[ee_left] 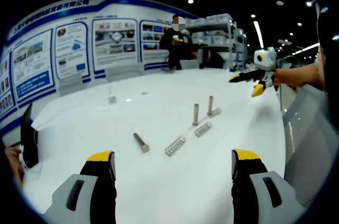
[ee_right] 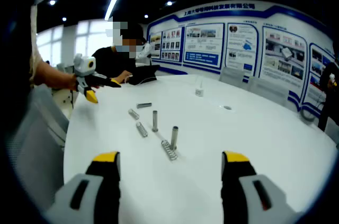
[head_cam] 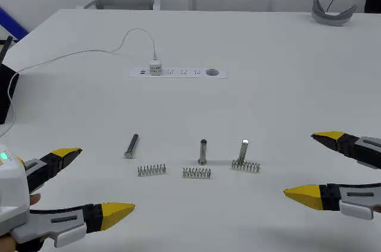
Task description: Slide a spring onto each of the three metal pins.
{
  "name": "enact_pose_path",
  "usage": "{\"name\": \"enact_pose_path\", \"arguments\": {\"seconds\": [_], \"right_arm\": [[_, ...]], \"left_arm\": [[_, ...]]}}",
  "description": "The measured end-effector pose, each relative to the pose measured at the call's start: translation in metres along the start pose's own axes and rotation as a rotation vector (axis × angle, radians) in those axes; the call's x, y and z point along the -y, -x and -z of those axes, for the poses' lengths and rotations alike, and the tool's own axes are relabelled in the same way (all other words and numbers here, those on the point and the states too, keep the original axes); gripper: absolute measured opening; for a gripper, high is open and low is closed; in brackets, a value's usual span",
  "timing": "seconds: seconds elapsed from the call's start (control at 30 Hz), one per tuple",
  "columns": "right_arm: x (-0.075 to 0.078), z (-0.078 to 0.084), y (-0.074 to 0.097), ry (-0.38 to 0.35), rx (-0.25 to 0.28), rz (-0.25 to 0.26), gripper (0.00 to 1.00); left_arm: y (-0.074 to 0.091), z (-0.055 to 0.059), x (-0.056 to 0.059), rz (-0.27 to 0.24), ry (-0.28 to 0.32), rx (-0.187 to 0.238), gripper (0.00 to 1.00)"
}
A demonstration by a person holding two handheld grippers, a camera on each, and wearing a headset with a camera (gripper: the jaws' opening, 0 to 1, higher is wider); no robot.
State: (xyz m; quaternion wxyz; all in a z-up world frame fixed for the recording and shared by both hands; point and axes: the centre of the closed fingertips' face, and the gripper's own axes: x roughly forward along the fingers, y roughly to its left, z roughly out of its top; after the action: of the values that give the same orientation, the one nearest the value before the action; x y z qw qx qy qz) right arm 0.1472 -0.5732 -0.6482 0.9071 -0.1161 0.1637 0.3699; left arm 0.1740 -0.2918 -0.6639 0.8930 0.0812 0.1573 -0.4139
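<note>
Springs (head_cam: pixel 197 173) lie loose in a row of three on the white table (head_cam: pixel 286 85), each just in front of a metal pin, and none is threaded onto a pin. At far left in the head view we see the left gripper (head_cam: pixel 101 180) held above the near part of the table, its yellow-tipped jaws spread wide and holding nothing. Next is the left pin (head_cam: pixel 131 145), lying flat on its side, with the left spring (head_cam: pixel 152 170) near its closer end but apart from it. The middle pin (head_cam: pixel 202 152) stands upright, and the middle spring (head_cam: pixel 197 173) lies just before its base. The right pin (head_cam: pixel 243 151) also stands upright. The right spring (head_cam: pixel 246 166) lies at its foot, and we cannot tell whether they touch. At far right the right gripper (head_cam: pixel 299 164) hovers, its jaws likewise spread wide and empty. Behind the pins, a white cable (head_cam: pixel 89 54) runs from the left to a plug in a power strip (head_cam: pixel 174 72) set in the table.
</note>
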Motion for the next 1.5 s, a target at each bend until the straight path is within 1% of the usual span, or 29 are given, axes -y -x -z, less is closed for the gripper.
{"name": "enact_pose_path", "arguments": {"seconds": [0.57, 1.03, 1.17, 1.27, 1.5], "right_arm": [[-0.003, 0.002, -0.001, -0.002, -0.006, -0.011, 0.79], [-0.004, 0.005, -0.002, 0.001, -0.020, -0.014, 0.79], [-0.004, 0.005, -0.002, 0.000, -0.020, -0.012, 0.79], [-0.004, 0.005, -0.001, -0.001, -0.017, -0.008, 0.79], [-0.003, 0.005, 0.000, -0.003, -0.018, -0.006, 0.79]], "left_arm": [[0.002, -0.001, 0.000, -0.006, 0.005, -0.004, 0.91], [0.001, 0.001, -0.001, -0.009, 0.011, -0.010, 0.90], [0.000, 0.000, -0.005, -0.014, 0.010, -0.013, 0.90], [-0.003, 0.000, -0.010, -0.022, 0.012, -0.022, 0.87], [-0.011, -0.001, -0.019, -0.028, 0.016, -0.037, 0.85]]}}
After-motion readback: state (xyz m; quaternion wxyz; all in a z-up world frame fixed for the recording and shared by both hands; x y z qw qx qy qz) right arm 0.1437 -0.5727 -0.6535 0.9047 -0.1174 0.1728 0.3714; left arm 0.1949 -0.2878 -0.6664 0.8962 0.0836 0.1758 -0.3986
